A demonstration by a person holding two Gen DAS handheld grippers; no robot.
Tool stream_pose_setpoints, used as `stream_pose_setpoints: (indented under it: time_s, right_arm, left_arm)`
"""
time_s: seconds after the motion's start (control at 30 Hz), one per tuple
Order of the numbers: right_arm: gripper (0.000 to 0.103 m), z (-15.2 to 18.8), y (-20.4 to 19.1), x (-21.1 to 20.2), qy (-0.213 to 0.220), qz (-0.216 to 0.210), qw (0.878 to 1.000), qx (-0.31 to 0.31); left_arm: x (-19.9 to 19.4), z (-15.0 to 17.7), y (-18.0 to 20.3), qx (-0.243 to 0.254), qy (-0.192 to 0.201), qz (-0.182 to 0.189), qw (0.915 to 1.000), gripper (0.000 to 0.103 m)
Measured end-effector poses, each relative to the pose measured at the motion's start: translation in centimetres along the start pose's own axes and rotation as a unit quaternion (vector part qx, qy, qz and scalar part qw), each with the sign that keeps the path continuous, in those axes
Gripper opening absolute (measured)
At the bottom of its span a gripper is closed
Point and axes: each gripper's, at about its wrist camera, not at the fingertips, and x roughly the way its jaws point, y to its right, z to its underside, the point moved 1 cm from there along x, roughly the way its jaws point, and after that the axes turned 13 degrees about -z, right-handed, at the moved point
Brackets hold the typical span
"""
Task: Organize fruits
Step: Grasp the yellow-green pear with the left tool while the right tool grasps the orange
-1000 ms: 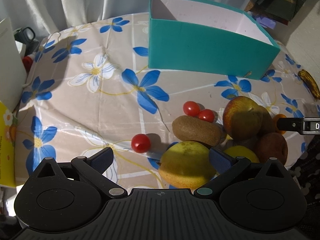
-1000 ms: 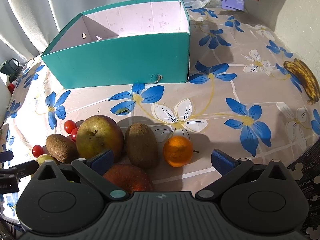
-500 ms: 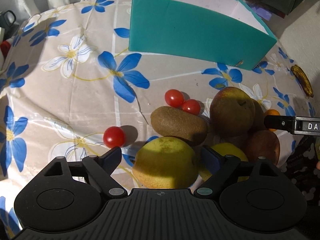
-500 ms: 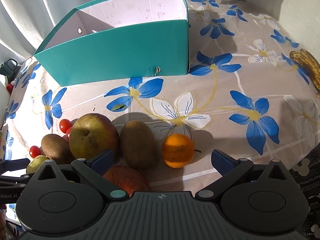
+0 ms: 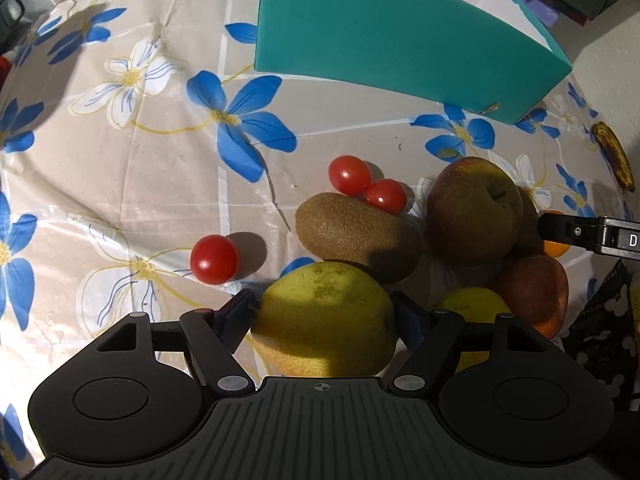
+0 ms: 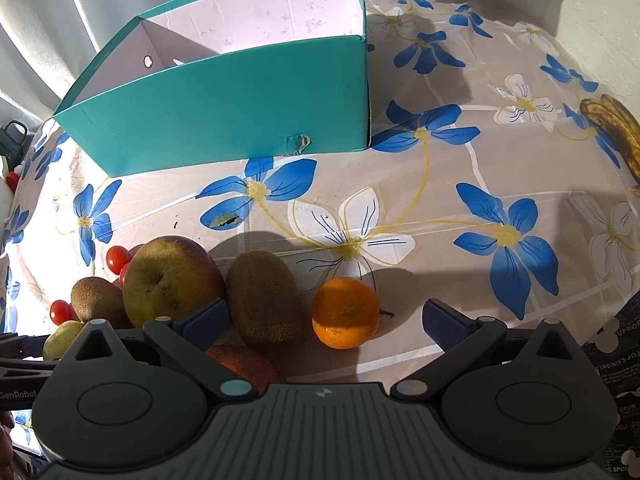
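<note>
My left gripper [image 5: 324,312] is closing around the yellow-green pear [image 5: 324,320], which sits between its two fingers on the flowered tablecloth [image 5: 120,168]; the pads look right at the pear's sides, though I cannot tell if they press yet. Just beyond the pear lies a kiwi [image 5: 356,236], with two cherry tomatoes [image 5: 366,186] behind it and a third tomato [image 5: 215,259] off to the left. A big reddish apple [image 5: 474,210] stands right of the kiwi. My right gripper [image 6: 326,320] hangs wide open and holds nothing, its fingers either side of another kiwi [image 6: 264,300] and an orange [image 6: 346,313]. The teal box [image 6: 224,120] stands farther back, open at the top.
</note>
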Motion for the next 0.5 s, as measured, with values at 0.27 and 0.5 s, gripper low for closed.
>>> stream_pose_setpoints:
  time_s: [0.27,0.5]
  right_arm:
    - [0.103,0.1,0.6,-1.6,0.037,-0.015,0.999,-0.017]
    - [0.103,1.7,0.9,-2.8,0.096,-0.054,0.991,-0.073]
  left_arm:
    - [-1.8,-0.4,-0.7,-0.011,0.036,0.001,0.9993,0.077]
    - [-3.1,-0.9,-1.0,-0.020,0.058,0.004,0.9981,0.077]
